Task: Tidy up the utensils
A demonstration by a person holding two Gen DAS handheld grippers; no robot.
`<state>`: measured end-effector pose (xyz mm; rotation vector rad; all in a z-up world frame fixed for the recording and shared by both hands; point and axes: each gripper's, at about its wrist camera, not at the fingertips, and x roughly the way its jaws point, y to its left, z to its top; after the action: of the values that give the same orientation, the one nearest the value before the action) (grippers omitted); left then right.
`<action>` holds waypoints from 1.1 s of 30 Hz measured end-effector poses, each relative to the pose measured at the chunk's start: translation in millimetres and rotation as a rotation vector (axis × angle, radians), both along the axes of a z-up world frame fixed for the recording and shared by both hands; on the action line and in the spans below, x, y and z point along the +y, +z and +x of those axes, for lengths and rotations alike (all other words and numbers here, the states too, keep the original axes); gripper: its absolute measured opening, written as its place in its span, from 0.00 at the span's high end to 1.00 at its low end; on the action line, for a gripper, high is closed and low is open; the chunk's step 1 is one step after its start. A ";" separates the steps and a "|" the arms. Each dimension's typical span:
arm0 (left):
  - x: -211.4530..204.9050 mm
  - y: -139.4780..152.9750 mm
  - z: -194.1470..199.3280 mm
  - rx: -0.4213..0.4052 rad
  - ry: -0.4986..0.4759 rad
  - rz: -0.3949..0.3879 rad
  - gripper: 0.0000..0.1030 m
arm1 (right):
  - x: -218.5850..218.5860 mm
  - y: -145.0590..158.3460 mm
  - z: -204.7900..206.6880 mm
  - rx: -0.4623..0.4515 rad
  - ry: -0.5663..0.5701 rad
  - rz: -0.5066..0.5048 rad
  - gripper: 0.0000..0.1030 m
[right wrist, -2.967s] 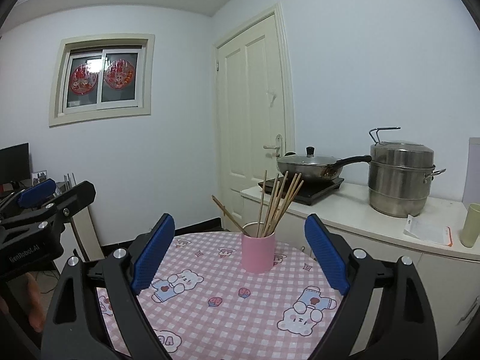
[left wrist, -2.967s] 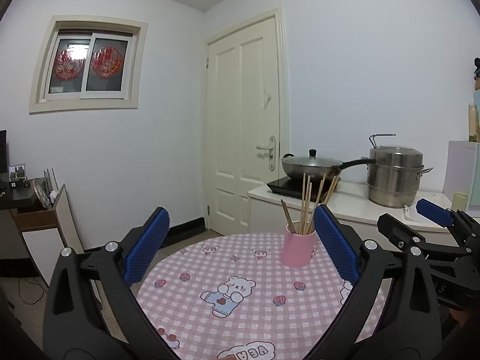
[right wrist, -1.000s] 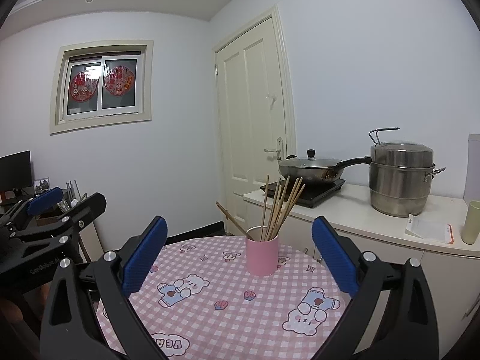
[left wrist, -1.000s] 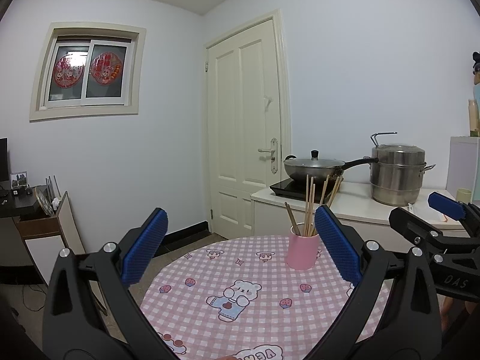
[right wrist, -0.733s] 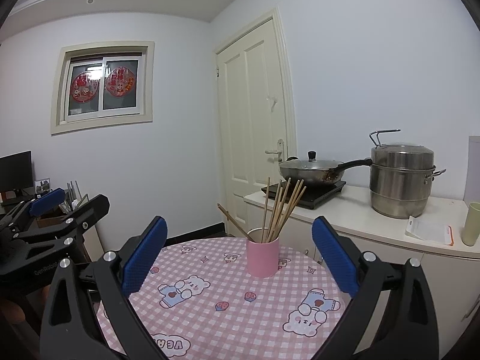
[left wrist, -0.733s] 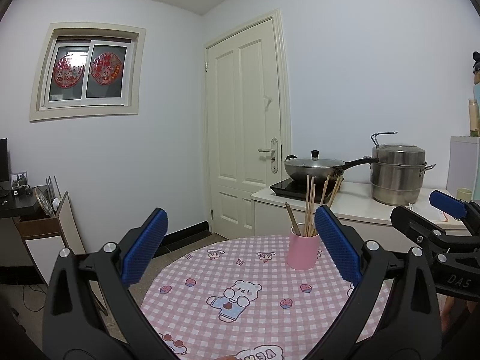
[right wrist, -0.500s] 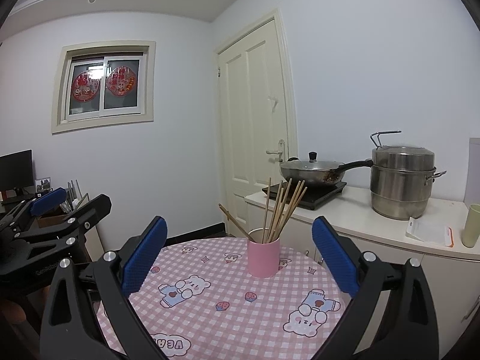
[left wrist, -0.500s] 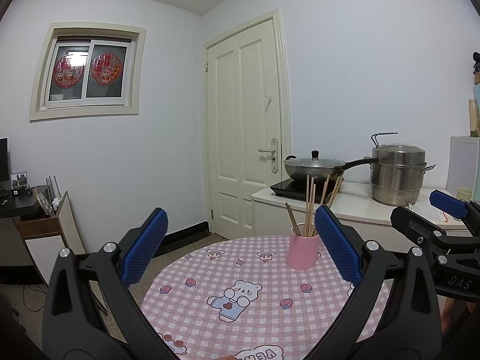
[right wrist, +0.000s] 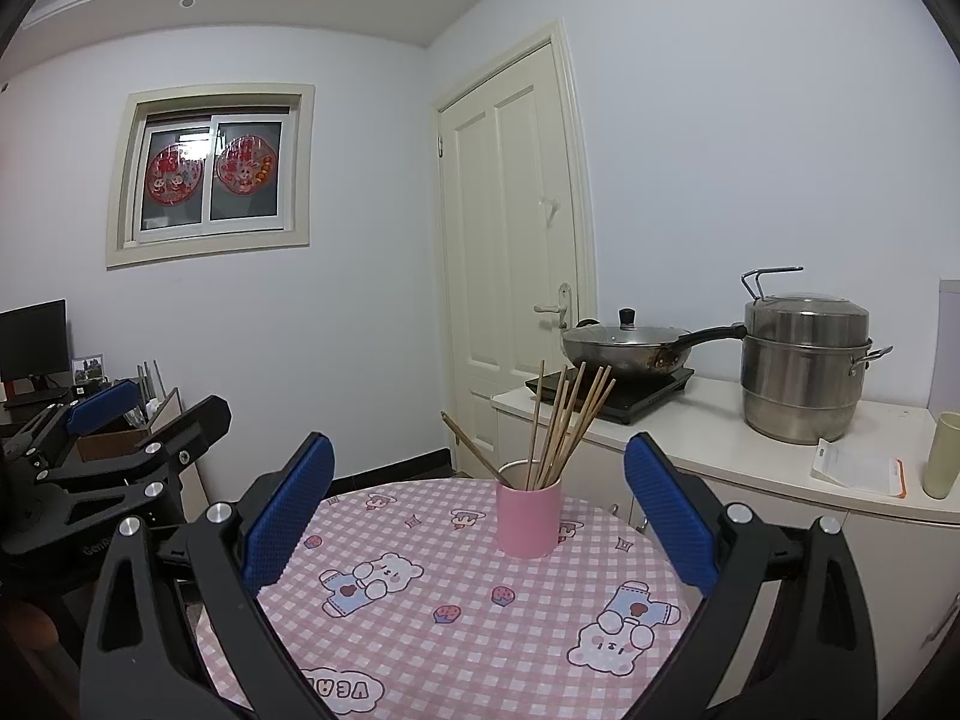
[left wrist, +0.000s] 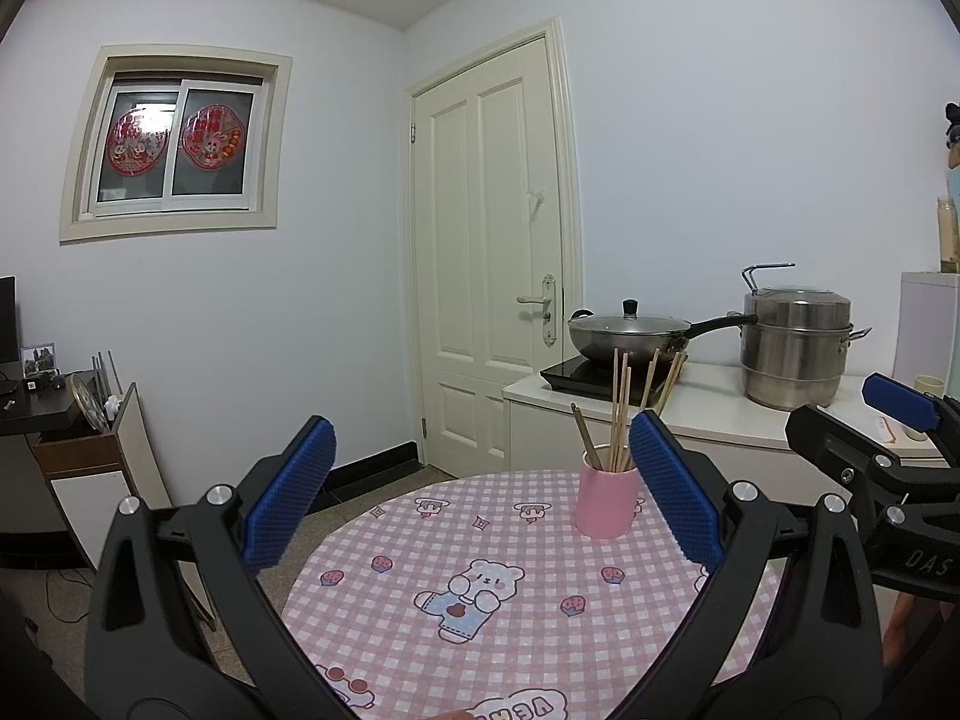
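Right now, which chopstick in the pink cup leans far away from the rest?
The darker chopstick in the pink cup, slanting far left; the others stand bunched, nearly upright.

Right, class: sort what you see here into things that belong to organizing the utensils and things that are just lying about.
Belongs to the job:
- chopsticks
- pink cup holding them
- left claw, open
- right claw, open

Just lying about:
- wok on the cooktop
- steel steamer pot
- green cup
- paper packet

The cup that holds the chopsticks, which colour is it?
The cup is plain pink; the right wrist view shows it best.
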<state>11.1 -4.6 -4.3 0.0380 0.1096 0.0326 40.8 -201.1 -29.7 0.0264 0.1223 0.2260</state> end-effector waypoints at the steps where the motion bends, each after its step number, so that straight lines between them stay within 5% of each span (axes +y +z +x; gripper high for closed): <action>1: -0.1 -0.1 -0.1 0.000 0.000 0.000 0.06 | -0.2 -0.1 0.2 0.000 0.000 0.000 0.09; 33: -4.5 -0.7 -1.2 0.001 0.009 0.018 0.06 | -1.6 1.2 -4.2 -0.001 -0.004 -0.002 0.09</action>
<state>9.9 -9.1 -5.0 0.0555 0.1099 0.0423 36.5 -202.7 -28.5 0.0250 0.1213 0.2214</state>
